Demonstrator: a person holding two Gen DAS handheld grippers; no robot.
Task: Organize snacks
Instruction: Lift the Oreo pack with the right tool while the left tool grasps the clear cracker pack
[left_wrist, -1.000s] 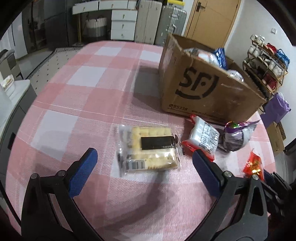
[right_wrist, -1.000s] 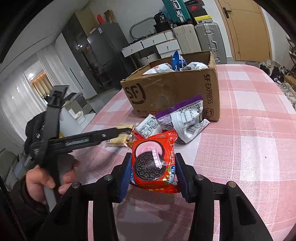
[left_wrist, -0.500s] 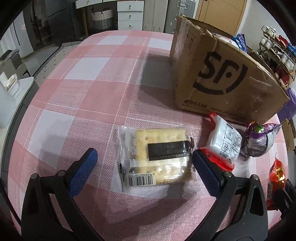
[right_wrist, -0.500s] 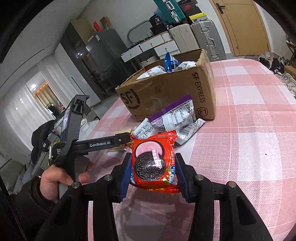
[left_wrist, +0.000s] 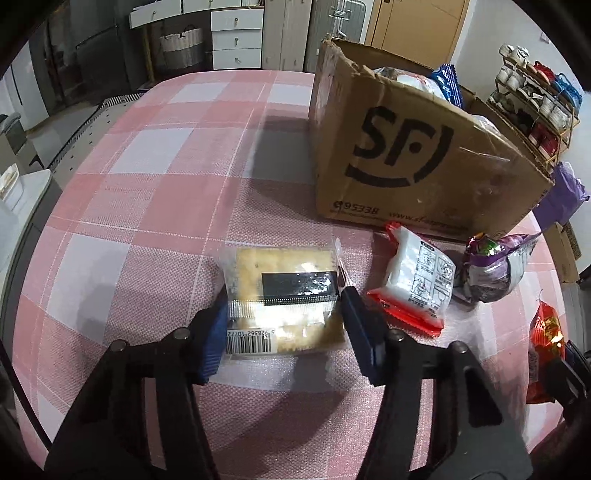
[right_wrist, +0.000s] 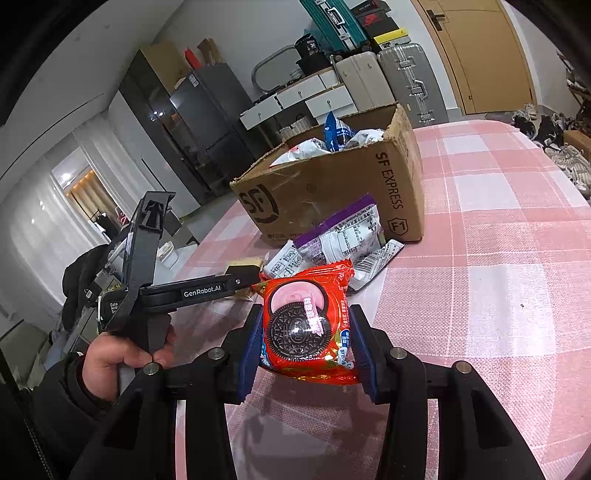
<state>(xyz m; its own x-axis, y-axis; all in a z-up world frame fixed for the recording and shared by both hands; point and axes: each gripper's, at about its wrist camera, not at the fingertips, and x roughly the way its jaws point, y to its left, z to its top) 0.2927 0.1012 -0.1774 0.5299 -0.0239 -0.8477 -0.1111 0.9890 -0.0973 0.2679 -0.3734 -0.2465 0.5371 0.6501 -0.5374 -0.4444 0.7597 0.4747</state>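
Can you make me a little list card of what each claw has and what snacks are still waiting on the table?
left claw: closed on the cracker packet, which lies on the table
right claw: holding the red cookie packet
waiting snacks: red-and-white packet, purple packet, both in front of the box
box: cardboard box, open on top, snacks already inside
table: pink checked cloth
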